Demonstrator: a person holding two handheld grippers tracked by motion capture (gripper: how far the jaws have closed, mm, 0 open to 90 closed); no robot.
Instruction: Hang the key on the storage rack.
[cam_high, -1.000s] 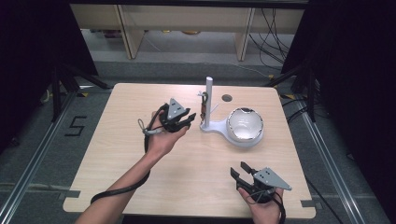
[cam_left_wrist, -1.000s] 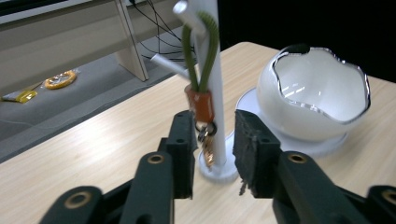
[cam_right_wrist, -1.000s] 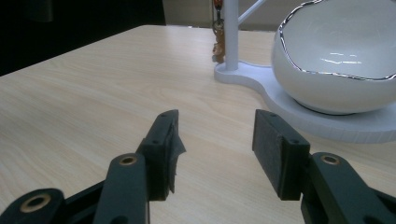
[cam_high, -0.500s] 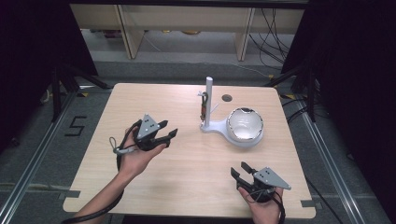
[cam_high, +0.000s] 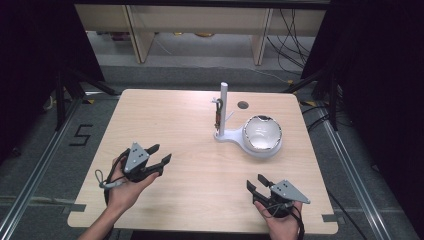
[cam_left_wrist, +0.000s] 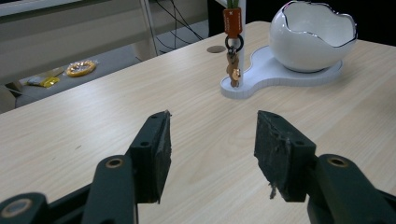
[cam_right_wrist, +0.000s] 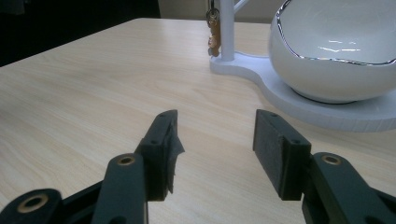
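A white stand with an upright post and an egg-shaped white bowl sits right of the table's middle. A keychain with an orange tag and a small brown charm hangs from the post. My left gripper is open near the front left of the table, with nothing between its jaws. At the front right, my right gripper is also open and holds nothing. Both point toward the stand from a distance.
The light wooden table has a round cable hole behind the stand. Wooden shelving legs and cables stand on the floor beyond the far edge. Yellow items lie on the floor at the left gripper view's left.
My left gripper has drawn back from beside the post toward the front left of the table, still open. The right gripper has stayed where it was.
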